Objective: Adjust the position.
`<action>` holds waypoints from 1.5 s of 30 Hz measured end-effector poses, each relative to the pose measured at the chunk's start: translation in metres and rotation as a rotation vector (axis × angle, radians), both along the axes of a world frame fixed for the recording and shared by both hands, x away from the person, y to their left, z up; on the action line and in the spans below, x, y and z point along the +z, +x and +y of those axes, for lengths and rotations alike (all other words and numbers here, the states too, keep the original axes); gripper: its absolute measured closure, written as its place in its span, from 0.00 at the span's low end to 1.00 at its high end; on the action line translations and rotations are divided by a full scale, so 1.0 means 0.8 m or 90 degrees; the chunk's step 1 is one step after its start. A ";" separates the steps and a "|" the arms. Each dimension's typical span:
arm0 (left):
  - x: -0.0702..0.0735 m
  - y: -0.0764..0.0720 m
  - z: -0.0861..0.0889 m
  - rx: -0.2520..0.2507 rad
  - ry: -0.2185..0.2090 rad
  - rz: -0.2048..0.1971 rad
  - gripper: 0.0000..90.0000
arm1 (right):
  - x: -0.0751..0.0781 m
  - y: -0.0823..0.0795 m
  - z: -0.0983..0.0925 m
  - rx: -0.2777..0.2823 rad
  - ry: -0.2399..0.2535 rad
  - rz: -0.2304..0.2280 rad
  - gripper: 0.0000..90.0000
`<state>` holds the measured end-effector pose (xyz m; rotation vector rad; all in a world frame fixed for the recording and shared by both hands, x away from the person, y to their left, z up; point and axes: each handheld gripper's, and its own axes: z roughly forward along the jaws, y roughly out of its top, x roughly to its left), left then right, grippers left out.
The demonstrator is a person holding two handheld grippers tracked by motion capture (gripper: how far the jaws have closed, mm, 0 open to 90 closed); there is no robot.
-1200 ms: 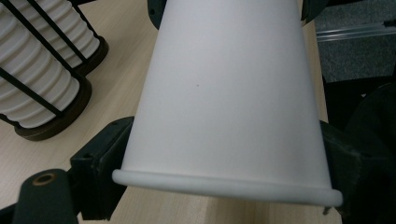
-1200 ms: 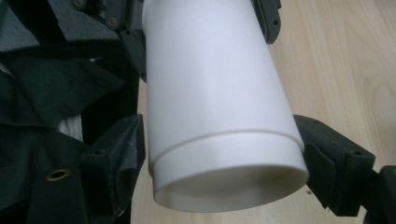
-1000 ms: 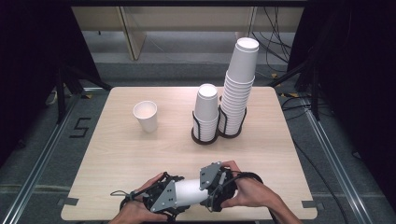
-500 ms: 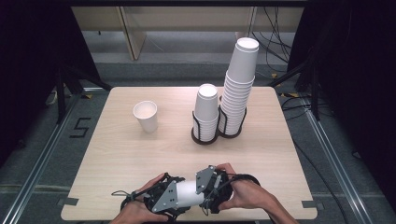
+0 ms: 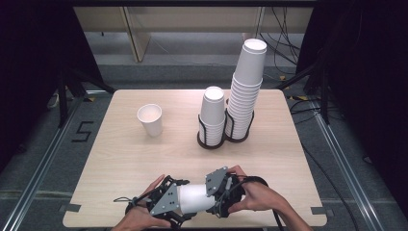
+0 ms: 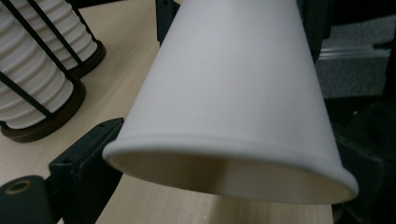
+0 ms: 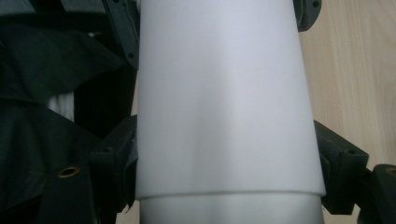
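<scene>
Paper cup (image 5: 195,198) lying sideways between left gripper (image 5: 169,208) and right gripper (image 5: 217,191).

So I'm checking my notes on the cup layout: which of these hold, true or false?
1. A lone cup stands mouth up on the table, left of the stacks. True.
2. Both stacks are equally tall. False: the right stack rises well above the left stack.
3. The cup at the near edge is turned on its side. True.
4. The stacks stand loose on the wood. False: each sits in a black wire holder.
</scene>
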<state>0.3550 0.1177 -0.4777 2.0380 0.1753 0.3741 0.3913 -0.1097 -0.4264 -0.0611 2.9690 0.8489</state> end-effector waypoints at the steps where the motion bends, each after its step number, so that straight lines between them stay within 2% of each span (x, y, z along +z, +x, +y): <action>1: 0.000 0.001 0.002 0.001 -0.013 0.004 0.08 | -0.001 0.007 -0.002 0.025 0.023 -0.006 0.27; 2: 0.000 0.002 0.003 -0.001 -0.037 0.012 0.07 | -0.001 0.007 -0.004 0.019 0.031 0.007 0.27; 5: 0.001 0.003 0.006 0.001 -0.083 0.019 0.07 | 0.002 0.012 -0.012 0.017 0.059 0.019 0.27; 9: 0.002 0.004 0.008 -0.004 -0.120 0.032 0.07 | 0.005 0.014 -0.017 0.018 0.086 0.034 0.27; 12: 0.000 0.004 0.007 -0.003 -0.138 0.039 0.06 | 0.005 0.016 -0.020 0.021 0.104 0.040 0.27; 14: 0.000 0.004 0.007 -0.002 -0.140 0.037 0.06 | 0.005 0.015 -0.021 0.019 0.111 0.059 0.27; 15: 0.000 0.004 0.007 -0.005 -0.143 0.038 0.06 | 0.004 0.016 -0.021 0.021 0.114 0.049 0.27; 16: 0.001 0.003 0.008 -0.002 -0.137 0.038 0.06 | 0.004 0.016 -0.021 0.026 0.120 0.058 0.27; 17: 0.001 0.002 0.007 -0.002 -0.144 0.038 0.06 | 0.005 0.016 -0.021 0.026 0.121 0.063 0.27; 20: 0.001 0.002 0.008 -0.003 -0.148 0.036 0.06 | 0.005 0.015 -0.021 0.027 0.123 0.065 0.27; 22: 0.001 0.003 0.008 -0.009 -0.144 0.036 0.07 | 0.004 0.016 -0.022 0.026 0.123 0.070 0.27; 23: 0.002 0.004 0.009 -0.011 -0.138 0.039 0.08 | 0.003 0.017 -0.022 0.027 0.124 0.063 0.27; 25: 0.004 0.004 0.009 -0.016 -0.126 0.038 0.11 | 0.002 0.017 -0.022 0.023 0.124 0.075 0.27; 29: 0.007 0.003 0.008 -0.022 -0.104 0.028 0.14 | -0.001 0.017 -0.022 0.017 0.108 0.078 0.26; 30: 0.007 0.003 0.008 -0.021 -0.099 0.026 0.14 | -0.002 0.018 -0.022 0.013 0.099 0.061 0.25; 31: 0.007 0.003 0.007 -0.021 -0.095 0.027 0.15 | -0.001 0.016 -0.021 0.007 0.097 0.072 0.24; 32: 0.008 0.002 0.007 -0.014 -0.082 0.025 0.15 | -0.001 0.017 -0.021 0.004 0.084 0.049 0.23; 36: 0.009 0.002 0.003 -0.008 -0.046 0.033 0.15 | 0.002 0.011 -0.014 -0.002 0.051 0.013 0.21; 40: 0.009 0.002 0.001 0.005 -0.022 0.041 0.16 | 0.003 0.002 -0.003 0.006 0.020 -0.019 0.20; 41: 0.010 0.002 0.000 0.006 -0.019 0.044 0.16 | 0.003 -0.002 -0.001 -0.006 0.011 -0.017 0.20; 43: 0.011 0.002 -0.001 0.011 -0.011 0.048 0.16 | 0.002 -0.004 0.007 0.007 -0.008 -0.049 0.20; 45: 0.011 0.001 -0.002 0.012 -0.008 0.051 0.16 | 0.003 -0.006 0.010 0.003 -0.033 -0.073 0.20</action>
